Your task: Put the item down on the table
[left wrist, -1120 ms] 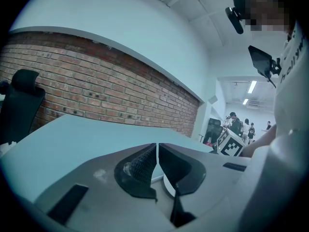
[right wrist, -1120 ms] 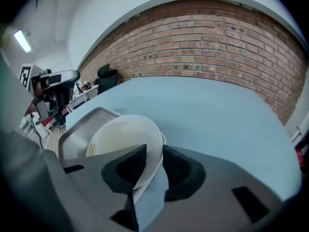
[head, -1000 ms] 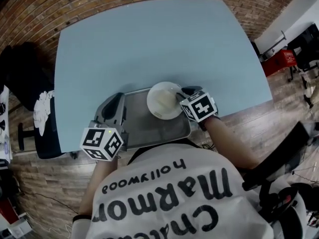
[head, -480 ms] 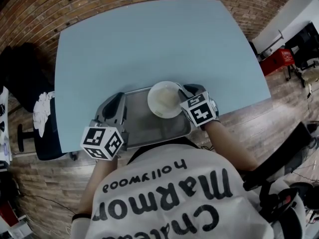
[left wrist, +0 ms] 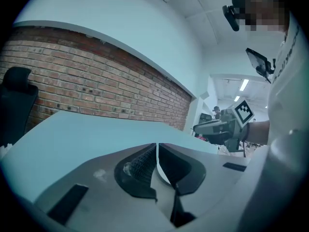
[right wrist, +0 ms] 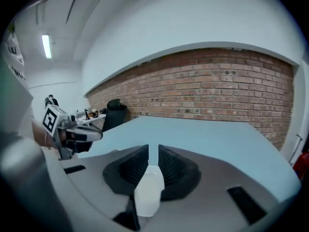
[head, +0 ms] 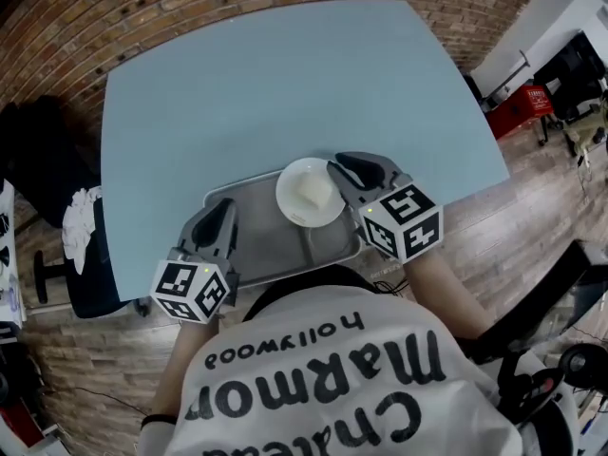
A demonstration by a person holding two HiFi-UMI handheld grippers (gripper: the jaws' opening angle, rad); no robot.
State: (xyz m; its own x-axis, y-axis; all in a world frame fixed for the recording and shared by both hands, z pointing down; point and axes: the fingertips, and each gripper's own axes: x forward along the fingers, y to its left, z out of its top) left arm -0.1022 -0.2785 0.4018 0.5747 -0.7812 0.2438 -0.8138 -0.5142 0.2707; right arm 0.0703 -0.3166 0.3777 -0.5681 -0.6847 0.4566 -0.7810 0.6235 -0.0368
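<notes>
A grey tray (head: pixel 266 245) lies across the near edge of the light blue table (head: pixel 285 84). My left gripper (head: pixel 221 209) is shut on the tray's left rim; in the left gripper view its jaws (left wrist: pixel 157 151) pinch a thin pale edge. A white bowl (head: pixel 306 193) sits over the tray's far right part. My right gripper (head: pixel 342 169) is shut on the bowl's right rim, and the white rim (right wrist: pixel 148 190) shows between its jaws in the right gripper view. Whether the bowl rests on the tray or hangs just above it I cannot tell.
A black chair (head: pixel 38 150) with a white cloth (head: pixel 81 212) stands left of the table. A red object (head: pixel 518 103) sits on the floor to the right. The table's far part stretches toward a brick wall (right wrist: pixel 217 86).
My right gripper's marker cube has swung nearer the person and looks larger. The bowl has stayed over the tray's right part. The left gripper has barely moved.
</notes>
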